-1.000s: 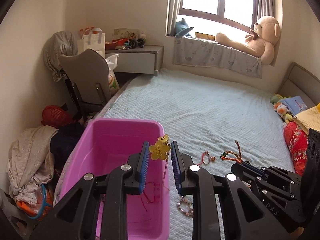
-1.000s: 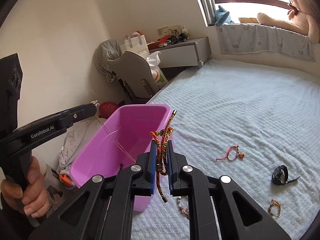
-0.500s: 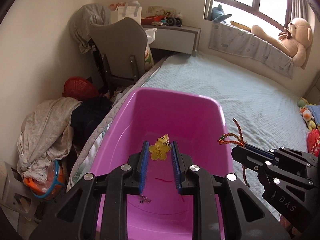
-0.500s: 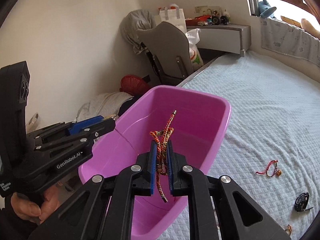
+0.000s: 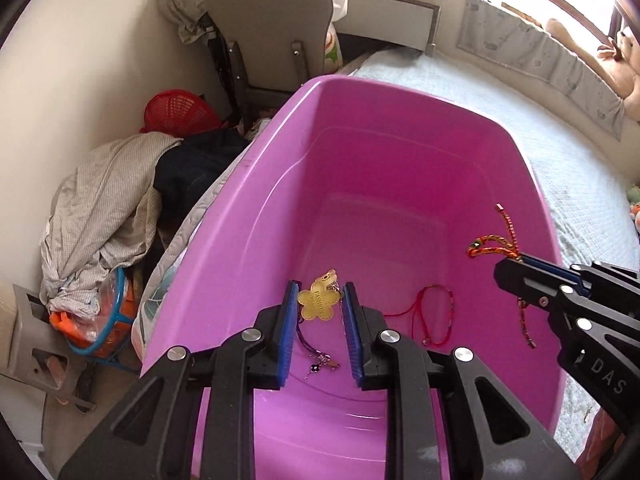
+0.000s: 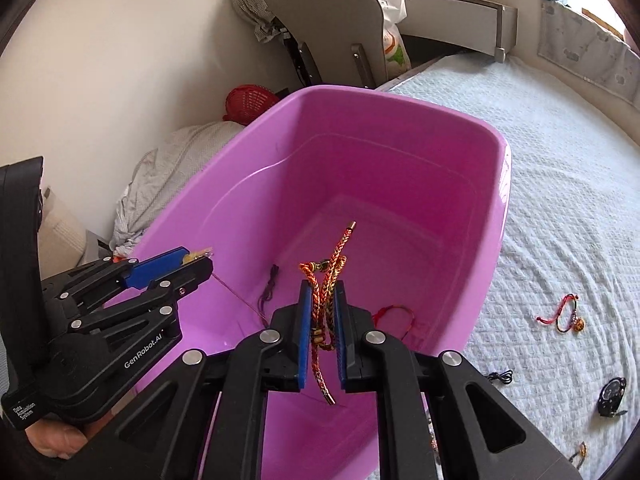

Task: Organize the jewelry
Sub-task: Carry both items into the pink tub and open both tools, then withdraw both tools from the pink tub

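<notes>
A pink plastic tub stands on the bed's left edge. My left gripper hangs over it, jaws parted around a yellow flower tag on a thin purple cord with a charm dangling below. My right gripper is shut on a red-orange braided bracelet above the tub; it also shows in the left wrist view. A red string bracelet lies on the tub floor.
On the bedspread right of the tub lie a red charm bracelet, a black watch and small pieces. A grey chair, a red basket and a clothes pile stand left of the bed.
Both grippers have moved left and lower, from over the bed to over the inside of the pink tub. The left jaws have spread slightly wider around the tag.
</notes>
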